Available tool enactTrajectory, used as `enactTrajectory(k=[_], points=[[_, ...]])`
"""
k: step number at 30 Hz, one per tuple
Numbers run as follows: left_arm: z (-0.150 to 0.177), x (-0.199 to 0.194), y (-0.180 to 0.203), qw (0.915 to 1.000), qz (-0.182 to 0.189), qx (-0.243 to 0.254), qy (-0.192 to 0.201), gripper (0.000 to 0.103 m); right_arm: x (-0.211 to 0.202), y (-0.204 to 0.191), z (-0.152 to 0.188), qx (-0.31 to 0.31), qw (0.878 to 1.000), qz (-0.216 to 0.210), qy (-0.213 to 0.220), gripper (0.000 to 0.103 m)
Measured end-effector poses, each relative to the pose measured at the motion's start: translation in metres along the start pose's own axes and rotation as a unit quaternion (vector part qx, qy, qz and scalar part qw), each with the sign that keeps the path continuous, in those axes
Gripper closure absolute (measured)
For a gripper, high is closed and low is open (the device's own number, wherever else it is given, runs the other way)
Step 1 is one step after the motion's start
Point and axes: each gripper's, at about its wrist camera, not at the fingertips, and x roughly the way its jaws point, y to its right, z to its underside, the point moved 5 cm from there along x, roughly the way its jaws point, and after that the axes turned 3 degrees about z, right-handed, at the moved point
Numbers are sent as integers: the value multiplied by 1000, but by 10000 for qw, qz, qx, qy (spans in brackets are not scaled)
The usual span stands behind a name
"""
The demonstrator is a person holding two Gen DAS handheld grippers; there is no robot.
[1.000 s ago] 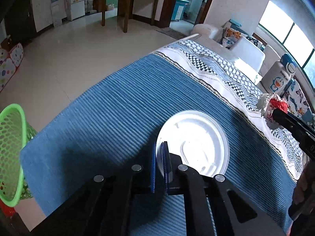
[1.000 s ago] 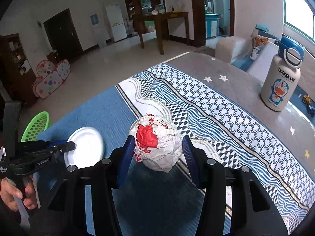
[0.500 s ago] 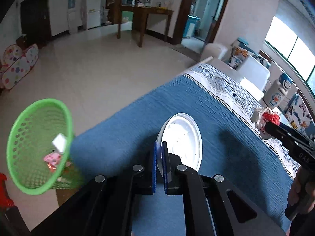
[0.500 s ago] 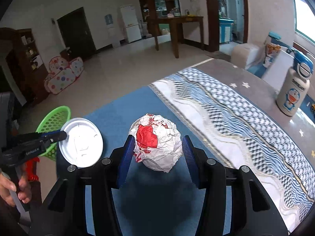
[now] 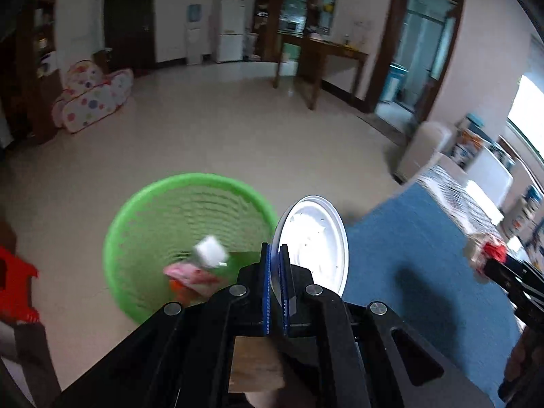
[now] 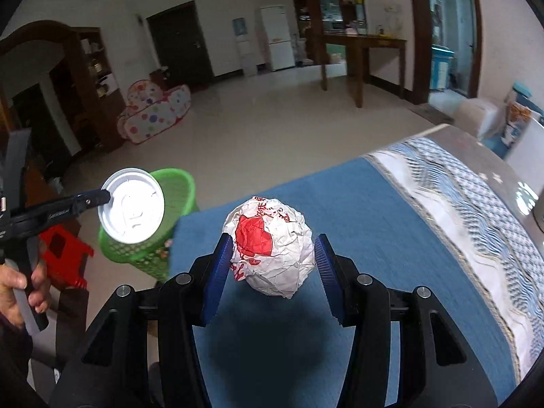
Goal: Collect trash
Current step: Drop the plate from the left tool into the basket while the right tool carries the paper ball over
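Observation:
My left gripper [image 5: 275, 255] is shut on the rim of a white plastic lid [image 5: 314, 244], held on edge in the air near the right rim of a green mesh basket [image 5: 136, 224] on the floor. The basket holds a white scrap and pink wrappers. In the right wrist view, the lid [image 6: 132, 215] hangs in front of the basket [image 6: 178, 190], with the left gripper [image 6: 102, 199] pinching its edge. My right gripper [image 6: 273, 248] is shut on a crumpled white and red paper ball [image 6: 272, 244], held above the blue cloth [image 6: 340, 204].
A table under a blue and patterned cloth [image 5: 418, 238] fills the right side. A red stool [image 5: 15, 278] stands left of the basket. A spotted play tent [image 5: 91, 98] and a wooden desk [image 5: 326, 54] stand far across the tiled floor.
Both grippers swung left, away from the table toward the basket. The lid went from over the blue cloth to beside the basket's rim. The paper ball travelled along, still over the cloth.

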Motion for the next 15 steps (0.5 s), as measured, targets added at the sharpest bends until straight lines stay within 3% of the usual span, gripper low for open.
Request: enactTrajectory(k=[6, 15], points=[[1, 11, -52, 9989, -358, -310, -61, 98, 18, -36, -6, -155, 9997, -189, -92, 53], [16, 38, -87, 9972, -416, -529, -312, 97, 41, -73, -13, -299, 9987, -361, -192, 53]])
